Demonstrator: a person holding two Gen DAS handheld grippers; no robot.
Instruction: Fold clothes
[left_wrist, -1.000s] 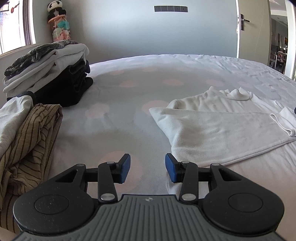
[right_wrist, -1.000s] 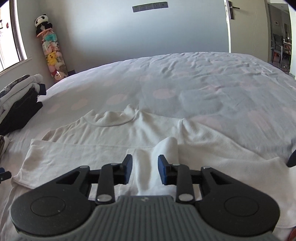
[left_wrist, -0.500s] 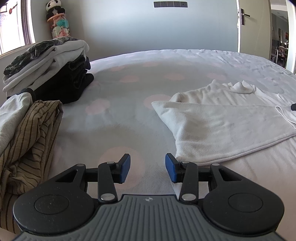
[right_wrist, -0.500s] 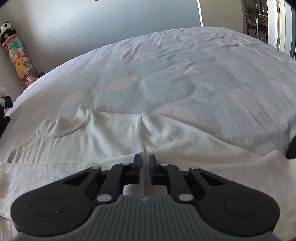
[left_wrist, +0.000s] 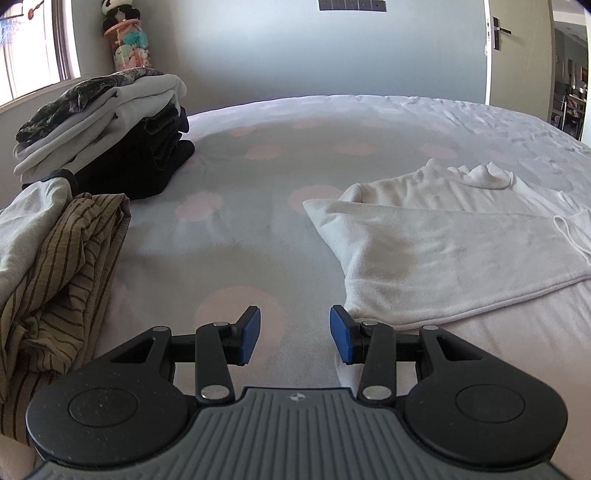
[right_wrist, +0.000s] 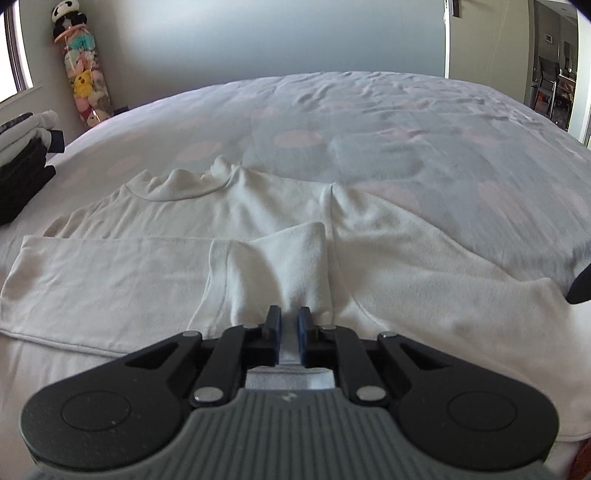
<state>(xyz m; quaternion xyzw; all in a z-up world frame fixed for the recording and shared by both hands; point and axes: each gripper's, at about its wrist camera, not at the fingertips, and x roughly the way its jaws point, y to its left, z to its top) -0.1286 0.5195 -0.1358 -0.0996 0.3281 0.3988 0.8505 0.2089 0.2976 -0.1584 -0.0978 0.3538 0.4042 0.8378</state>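
A white long-sleeved top lies flat on the bed, collar toward the far side. One sleeve is folded across its body. My right gripper is shut on the cuff end of the other sleeve, which rises in a bunched fold in front of the fingers. In the left wrist view the same top lies to the right. My left gripper stands open just above the sheet, its right finger beside the top's near corner, with nothing between the fingers.
A stack of folded clothes sits at the bed's back left, also seen as the stack. A crumpled striped garment and a pale one lie at the left. A tube of plush toys stands by the wall. A dark object shows at the right edge.
My right gripper went from open around the sleeve to shut on it, and the sleeve is now bunched up. The left gripper stayed open and barely shifted.
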